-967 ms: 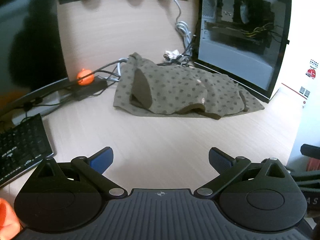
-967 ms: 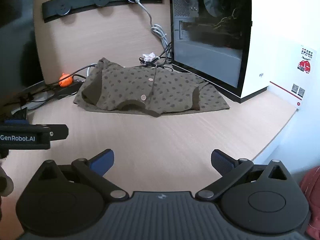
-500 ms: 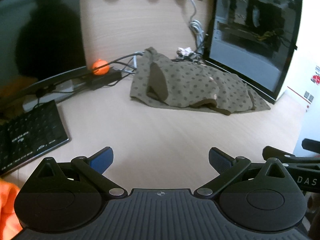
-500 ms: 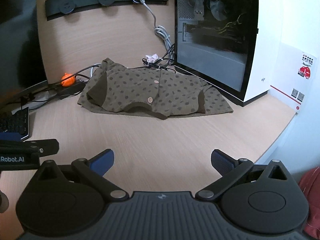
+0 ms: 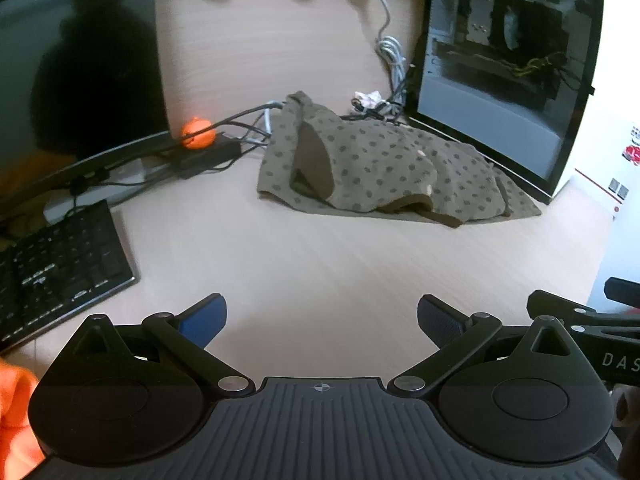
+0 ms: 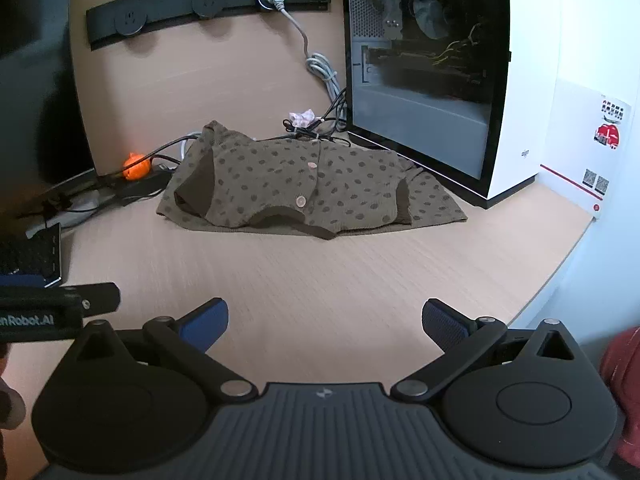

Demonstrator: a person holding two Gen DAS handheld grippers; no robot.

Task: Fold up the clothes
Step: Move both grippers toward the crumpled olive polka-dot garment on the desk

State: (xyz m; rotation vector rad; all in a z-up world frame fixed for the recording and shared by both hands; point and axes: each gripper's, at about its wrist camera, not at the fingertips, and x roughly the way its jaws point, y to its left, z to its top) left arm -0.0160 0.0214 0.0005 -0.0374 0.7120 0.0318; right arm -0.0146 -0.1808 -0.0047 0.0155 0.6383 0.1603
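two grippers hang over the desk (image 6: 320,264) with nothing in them. the left gripper (image 5: 322,322) and right gripper (image 6: 325,318) both have fingers spread wide, likely so they can grab cloth. the spotty brown top (image 6: 304,184) lies bunched far ahead, by the computer case (image 6: 432,72), well apart from both.

We are at an office desk (image 6: 360,276): a keyboard (image 5: 60,256), a glass-sided computer tower (image 6: 432,76), a socket strip (image 6: 208,0) and tangled cables (image 5: 236,120).

Black ribbed left tongs (image 5: 322,322), blue finger pads (image 5: 202,320), silver pivot screws, matching right tongs (image 6: 325,322)
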